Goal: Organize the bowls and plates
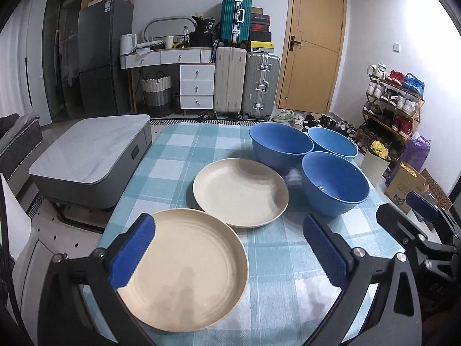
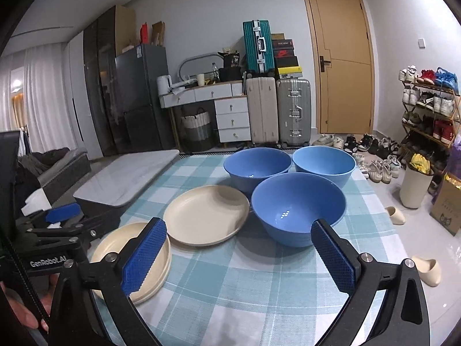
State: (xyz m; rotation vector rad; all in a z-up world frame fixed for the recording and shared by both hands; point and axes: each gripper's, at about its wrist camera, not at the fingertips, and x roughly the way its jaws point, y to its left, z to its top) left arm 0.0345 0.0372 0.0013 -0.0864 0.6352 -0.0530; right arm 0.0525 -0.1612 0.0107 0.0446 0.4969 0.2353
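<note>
Left-wrist and right-wrist views of a counter (image 1: pixel 178 155) covered by a teal-and-white checked cloth, bearing two cream plates and three blue bowls.

Left: the left claw (image 1: pixel 227 255) is released, its blue pads spread wide with nothing between them that they press on. The near plate (image 1: pixel 187 271) lies flat under it at the counter's near left edge; the left pad stands over the plate's left rim, while the right pad stands over bare cloth to the plate's right. In the right-wrist view this near plate (image 2: pixel 115 248) shows a doubled rim, though whether it is a stack cannot be told.

Centre: the far plate (image 1: pixel 240 191) lies flat just beyond and to the right of the near plate, their rims very near each other.

Right: three bowls stand upright in a tight cluster. The near bowl (image 2: pixel 298 207) sits just beside the far plate's right rim; behind it stand the far-left bowl (image 2: pixel 258 167) and the far-right bowl (image 2: pixel 324 164), side by side. The right claw (image 2: pixel 239 255) is likewise released, empty, its pads wide apart above the cloth in front of the near bowl.
</note>
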